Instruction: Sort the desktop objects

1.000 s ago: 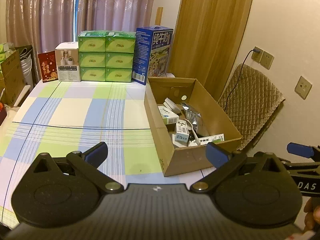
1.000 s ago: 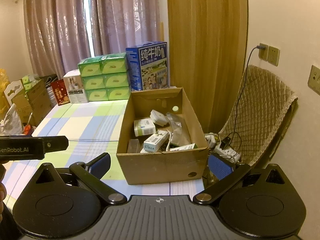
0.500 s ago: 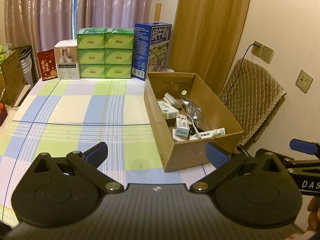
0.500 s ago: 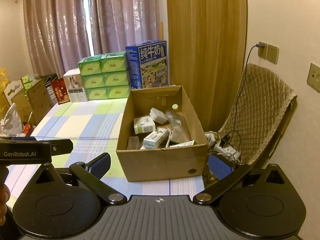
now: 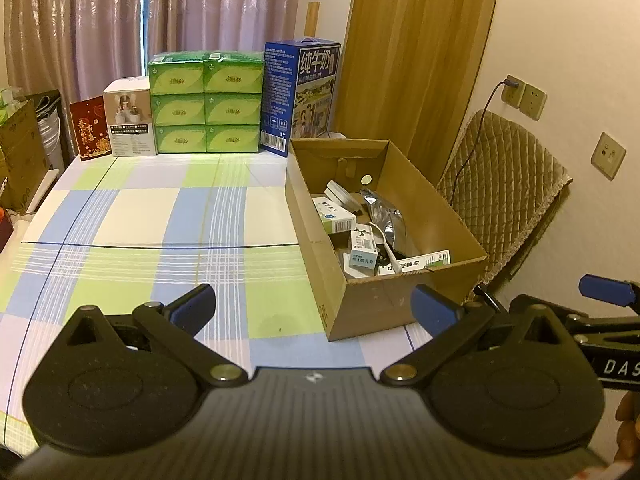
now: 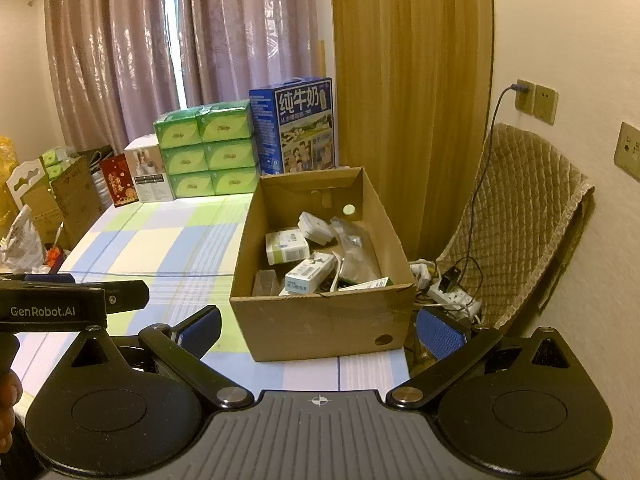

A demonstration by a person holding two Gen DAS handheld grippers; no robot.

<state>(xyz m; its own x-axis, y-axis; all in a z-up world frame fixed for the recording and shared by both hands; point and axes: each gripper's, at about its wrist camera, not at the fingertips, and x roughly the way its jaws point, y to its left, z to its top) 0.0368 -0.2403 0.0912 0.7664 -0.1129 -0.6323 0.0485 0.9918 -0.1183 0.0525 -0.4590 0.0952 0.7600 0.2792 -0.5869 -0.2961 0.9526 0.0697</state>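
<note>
Checked tablecloth (image 5: 132,216) on table, curtains behind. Cardboard box (image 6: 320,320) at the table's right edge, holding small medicine cartons (image 6: 287,246) and a foil pouch (image 5: 384,216). Left gripper (image 5: 314,310): jaws spread wide, empty. Right gripper (image 6: 320,328): jaws spread wide, empty, before the box. Green boxes (image 5: 206,102) and milk carton (image 5: 302,96) at the far edge.

We look from the left tool (image 5: 312,312) forward over the checked tabletop (image 5: 132,220), with the cardboard box (image 5: 372,308) off to our right. From the right tool (image 6: 318,330) we face that box (image 6: 320,320) head-on and nearer. Both views share the box and the stacked green boxes (image 5: 206,102) at the far edge.
</note>
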